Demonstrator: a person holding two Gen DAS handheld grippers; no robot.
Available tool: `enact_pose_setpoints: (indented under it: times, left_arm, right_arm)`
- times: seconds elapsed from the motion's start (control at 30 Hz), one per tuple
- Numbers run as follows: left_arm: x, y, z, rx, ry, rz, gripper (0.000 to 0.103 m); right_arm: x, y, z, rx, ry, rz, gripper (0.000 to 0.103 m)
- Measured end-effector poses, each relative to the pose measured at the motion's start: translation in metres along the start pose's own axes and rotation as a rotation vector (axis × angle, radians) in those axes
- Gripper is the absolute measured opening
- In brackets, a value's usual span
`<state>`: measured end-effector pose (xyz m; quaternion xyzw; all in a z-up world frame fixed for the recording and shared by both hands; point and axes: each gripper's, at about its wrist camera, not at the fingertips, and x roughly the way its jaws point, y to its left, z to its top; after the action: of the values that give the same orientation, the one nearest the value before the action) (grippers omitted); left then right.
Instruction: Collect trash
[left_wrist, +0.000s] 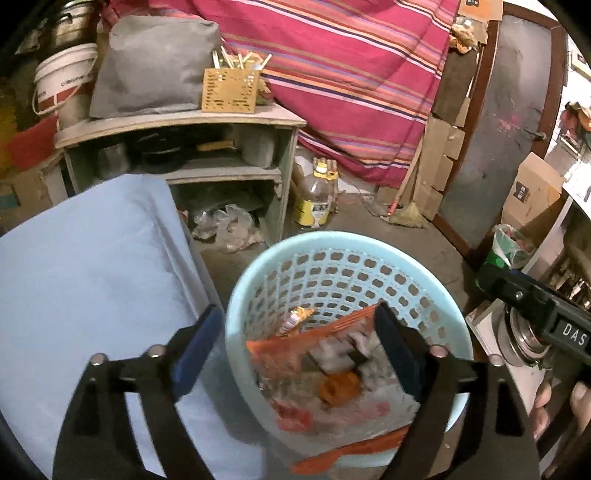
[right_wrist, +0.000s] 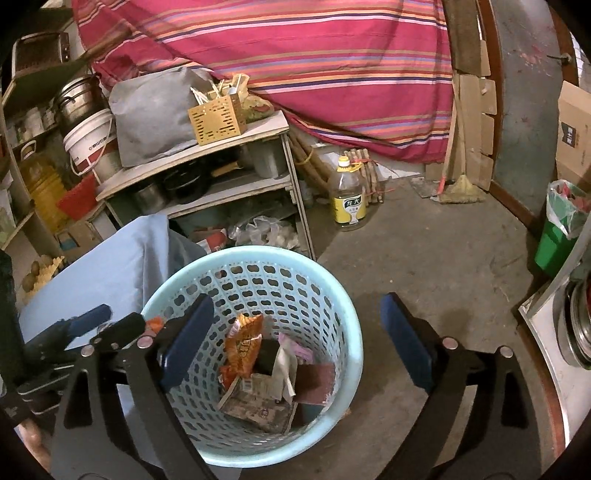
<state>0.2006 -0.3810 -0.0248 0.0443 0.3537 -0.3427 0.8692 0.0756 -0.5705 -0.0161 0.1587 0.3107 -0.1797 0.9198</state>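
Above the pale blue basket (right_wrist: 352, 328), both the left tongs (left_wrist: 295, 350) and right tongs (right_wrist: 295, 339) hang spread and empty, seemingly so wrappers (right_wrist: 243, 343) drop inside.

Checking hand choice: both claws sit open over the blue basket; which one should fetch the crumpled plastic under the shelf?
Left, probably. The left claw is open and faces the crumpled plastic almost straight ahead, past the basket rim; the right claw, also open, would reach across the left one.
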Motion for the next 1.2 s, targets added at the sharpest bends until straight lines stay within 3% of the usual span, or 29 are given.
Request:
enact_pose_setpoints:
  times: [0.27, 0.57, 0.73, 0.97, 1.2]
  left_arm:
    - [-0.010, 0.013, -0.005, -0.003, -0.025, 0.048, 0.087]
    - [-0.015, 0.017, -0.009, 0.011, -0.054, 0.093, 0.099]
    - [-0.001, 0.021, -0.008, -0.028, -0.020, 0.075, 0.099]
    - [-0.004, -0.001, 0.012, 0.014, -0.057, 0.075, 0.099]
    - [-0.025, 0.013, 0.010, 0.012, -0.095, 0.141, 0.099]
  right_arm:
    - [-0.001, 0.001, 0.001, -0.007, -0.001, -0.018, 0.095]
    - [-0.002, 0.008, 0.000, -0.027, -0.007, -0.028, 0.098]
    - [-0.002, 0.010, 0.000, -0.024, -0.007, -0.022, 0.098]
    - [-0.002, 0.000, 0.003, 0.007, -0.018, -0.011, 0.098]
    - [-0.002, 0.003, 0.002, -0.019, -0.027, -0.016, 0.098]
